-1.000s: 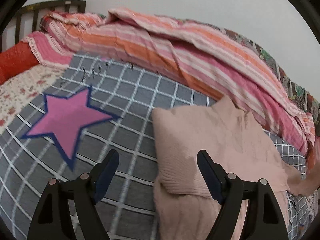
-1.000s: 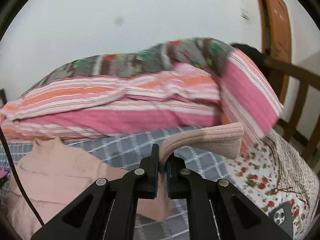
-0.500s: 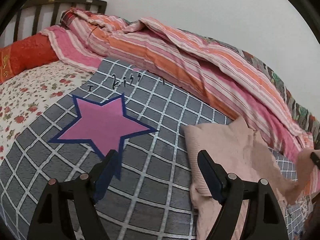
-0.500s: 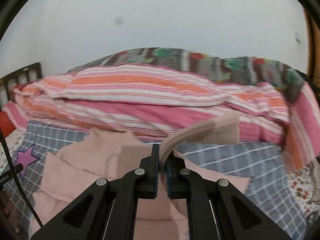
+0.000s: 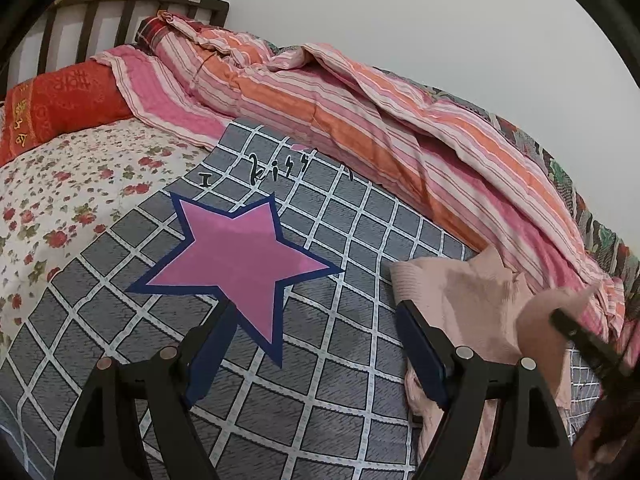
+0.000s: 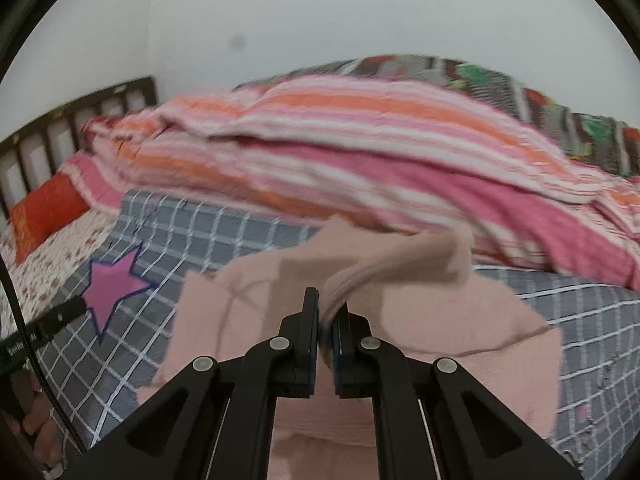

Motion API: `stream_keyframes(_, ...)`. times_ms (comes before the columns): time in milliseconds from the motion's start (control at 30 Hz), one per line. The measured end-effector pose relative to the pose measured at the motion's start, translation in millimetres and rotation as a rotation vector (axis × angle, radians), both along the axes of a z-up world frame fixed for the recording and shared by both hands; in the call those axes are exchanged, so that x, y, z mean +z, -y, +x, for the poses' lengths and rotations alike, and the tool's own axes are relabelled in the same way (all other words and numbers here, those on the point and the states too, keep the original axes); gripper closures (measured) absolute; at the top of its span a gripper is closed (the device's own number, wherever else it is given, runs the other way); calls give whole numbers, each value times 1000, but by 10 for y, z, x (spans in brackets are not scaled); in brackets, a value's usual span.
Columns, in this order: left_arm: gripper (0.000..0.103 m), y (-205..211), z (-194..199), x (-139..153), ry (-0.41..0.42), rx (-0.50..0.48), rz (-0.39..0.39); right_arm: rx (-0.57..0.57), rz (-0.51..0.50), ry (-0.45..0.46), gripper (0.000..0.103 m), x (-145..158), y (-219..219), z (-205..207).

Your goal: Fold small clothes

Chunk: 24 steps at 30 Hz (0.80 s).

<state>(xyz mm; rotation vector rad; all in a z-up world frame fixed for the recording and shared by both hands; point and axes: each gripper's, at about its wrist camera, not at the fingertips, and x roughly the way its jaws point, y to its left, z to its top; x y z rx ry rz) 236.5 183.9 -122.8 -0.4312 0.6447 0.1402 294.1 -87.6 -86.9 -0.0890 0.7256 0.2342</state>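
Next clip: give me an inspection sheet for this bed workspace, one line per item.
Surface: grey checked sheet with a pink star, over a floral bedsheet.
Job's things: pink sweater lying on the checked sheet, its sleeve lifted.
Clutter: striped quilt, red pillow.
Grippers: left gripper open, holding nothing; right gripper shut on the sleeve.
Cables: black cable at the left edge.
Surroundings: headboard, plain wall.

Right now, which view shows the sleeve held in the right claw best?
The right wrist view: the right claw is shut on the pink sleeve, lifted above the sweater. The left wrist view only catches that sleeve at its right edge, grip hidden.
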Motion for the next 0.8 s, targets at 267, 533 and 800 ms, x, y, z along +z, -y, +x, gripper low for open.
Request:
stream_keyframes(267, 23, 88, 32, -28, -9, -35, -14, 142, 29, -131, 52, -365, -271, 51)
stream_keyframes(533, 25, 361, 111, -68, 8, -164, -66, 63, 67, -8, 47, -30, 488, -309)
stream_keyframes(800, 40, 868, 187, -90, 24, -382, -75, -155, -34, 12, 44, -79, 1572, -322)
